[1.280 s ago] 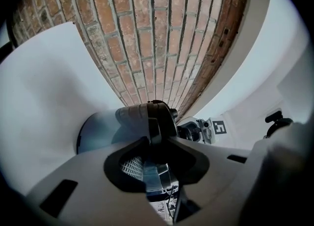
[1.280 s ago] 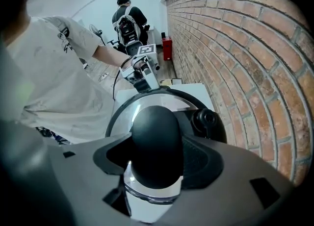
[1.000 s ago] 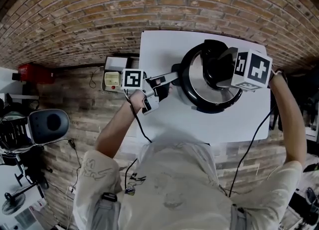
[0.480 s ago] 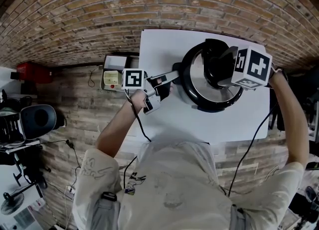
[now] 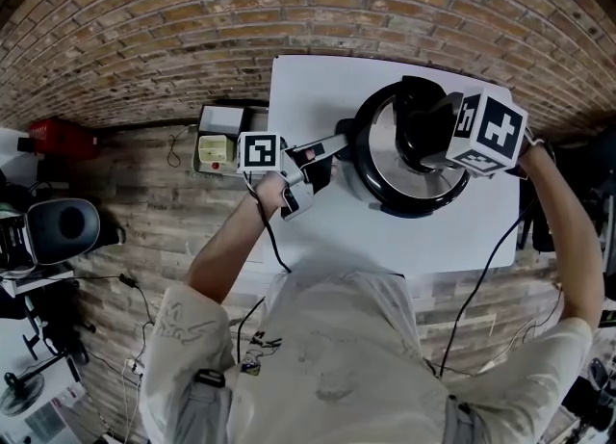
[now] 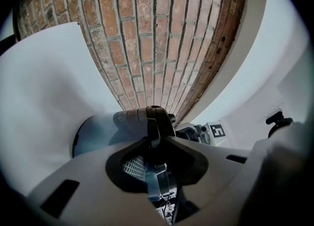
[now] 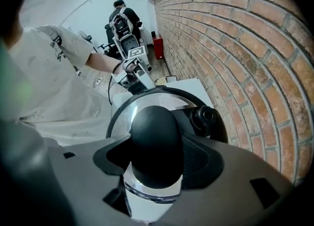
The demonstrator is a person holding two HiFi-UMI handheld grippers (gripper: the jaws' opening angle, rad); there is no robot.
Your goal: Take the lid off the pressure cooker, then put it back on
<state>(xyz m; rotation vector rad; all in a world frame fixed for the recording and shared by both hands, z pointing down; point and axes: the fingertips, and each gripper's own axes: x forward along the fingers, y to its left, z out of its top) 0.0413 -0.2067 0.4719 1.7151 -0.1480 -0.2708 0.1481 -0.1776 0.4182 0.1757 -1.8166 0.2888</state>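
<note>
**Both grippers on the pressure cooker, lid sitting on the pot**

Starting closest in on the head view: the person's pale t-shirt (image 5: 337,355) fills the bottom of the shot, with one arm going out to each side of the cooker.

The left gripper (image 5: 325,155) is pointing level at the pot from the left side. Its jaws have just been closing, and in its own view the cooker's black side handle (image 6: 153,122) stands right between them, with the pads pinched on it.

The right gripper (image 5: 430,136) comes in from above, pointing steeply down. Its jaws are wrapped around the lid's round black knob (image 7: 156,144), which fills the gap between them, so that one's a solid grip too.

The pressure cooker (image 5: 385,203) itself stands on the right half of the white table (image 5: 308,95). Its shiny steel lid (image 5: 377,158) is on the pot, inside the black rim. There's a small black valve (image 7: 203,118) on the lid just past the knob.

Off the table's left edge, on the floor, is a small yellowish box (image 5: 216,154) with a red button. Further left there's a dark chair (image 5: 72,228) and something red (image 5: 63,139) against the wall. Behind it all is a brick wall (image 5: 192,28).

The right gripper view also catches another person (image 7: 120,19) way back down the room.
</note>
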